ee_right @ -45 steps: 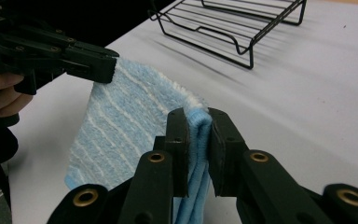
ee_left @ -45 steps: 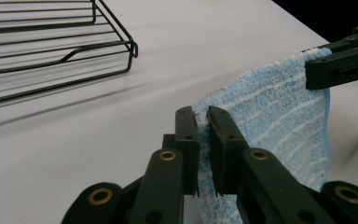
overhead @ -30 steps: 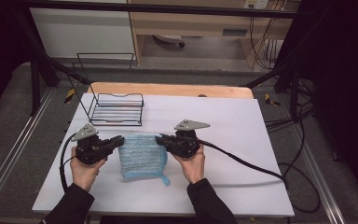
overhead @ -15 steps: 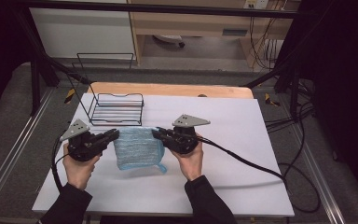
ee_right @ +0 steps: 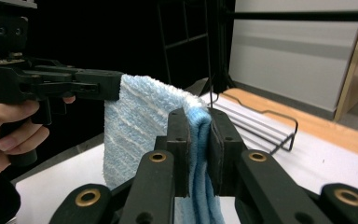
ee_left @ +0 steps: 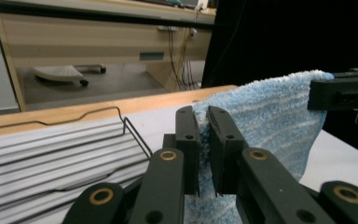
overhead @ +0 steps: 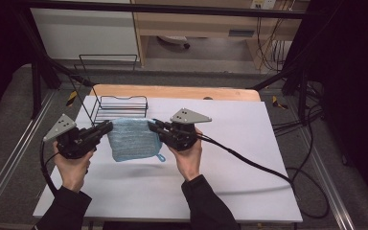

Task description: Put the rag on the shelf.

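Observation:
A light blue towel (overhead: 133,139) hangs folded in the air above the white table (overhead: 230,143), stretched between both grippers. My left gripper (overhead: 108,126) is shut on the towel's left top corner; its jaws pinch the cloth (ee_left: 261,121) in the left gripper view (ee_left: 203,122). My right gripper (overhead: 152,124) is shut on the right top corner, with the blue towel (ee_right: 135,126) squeezed between the jaws (ee_right: 199,122). A small loop (overhead: 160,157) dangles from the towel's lower right corner. The towel's lower edge hangs free above the table.
A black wire rack (overhead: 120,108) stands at the back left of the table, just behind the towel, also in the left gripper view (ee_left: 51,149). A wooden strip (overhead: 172,92) runs along the far edge. The right gripper's cable (overhead: 249,163) trails across the table's right half.
Both grippers have risen and lifted the towel off the table, moving it farther back toward the wire rack. The towel now hangs between them instead of lying flat.

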A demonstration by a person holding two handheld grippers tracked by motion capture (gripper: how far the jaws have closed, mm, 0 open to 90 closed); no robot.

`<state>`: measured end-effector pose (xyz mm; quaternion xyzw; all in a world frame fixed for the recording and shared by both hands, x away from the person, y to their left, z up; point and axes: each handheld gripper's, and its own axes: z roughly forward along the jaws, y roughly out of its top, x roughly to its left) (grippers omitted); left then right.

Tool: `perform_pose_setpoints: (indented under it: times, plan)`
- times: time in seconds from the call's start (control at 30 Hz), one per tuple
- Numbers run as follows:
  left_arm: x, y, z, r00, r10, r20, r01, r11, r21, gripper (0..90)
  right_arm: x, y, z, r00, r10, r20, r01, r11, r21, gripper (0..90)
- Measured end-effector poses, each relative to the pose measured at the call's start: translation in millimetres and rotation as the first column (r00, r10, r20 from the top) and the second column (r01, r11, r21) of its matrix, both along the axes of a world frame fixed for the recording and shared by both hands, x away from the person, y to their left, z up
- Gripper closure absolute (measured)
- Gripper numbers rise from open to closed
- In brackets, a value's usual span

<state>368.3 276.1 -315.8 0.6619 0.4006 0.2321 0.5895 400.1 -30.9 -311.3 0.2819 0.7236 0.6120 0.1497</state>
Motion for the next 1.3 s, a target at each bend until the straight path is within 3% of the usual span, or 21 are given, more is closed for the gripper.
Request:
perform_pose_setpoints:
  times: [0.37, 0.57, 0.9, 1.3]
  plan:
    - [9.9, 9.2, 22.4, 0.9958, 0.041, 0.081, -0.035, 0.9971, -0.068, 83.1, 9.7, 14.8, 24.5, 0.9967, -0.031, 0.075, 0.027, 0.998, 0.053, 80.9]
    - [14.0, 15.8, 33.5, 0.9921, 0.049, 0.116, -0.037, 0.9944, -0.099, 83.1, 11.9, 21.2, 37.1, 0.9926, -0.043, 0.114, 0.036, 0.998, 0.057, 81.0]
    - [19.7, 26.1, 51.9, 0.9806, 0.073, 0.182, -0.046, 0.9874, -0.151, 83.2, 21.8, 35.8, 63.3, 0.9821, -0.057, 0.18, 0.045, 0.996, 0.073, 81.0]
    - [29.0, 36.5, 74.4, 0.9645, 0.107, 0.242, -0.058, 0.9783, -0.199, 83.2, 30.4, 48.8, 85.0, 0.9728, -0.066, 0.222, 0.046, 0.994, 0.096, 81.1]
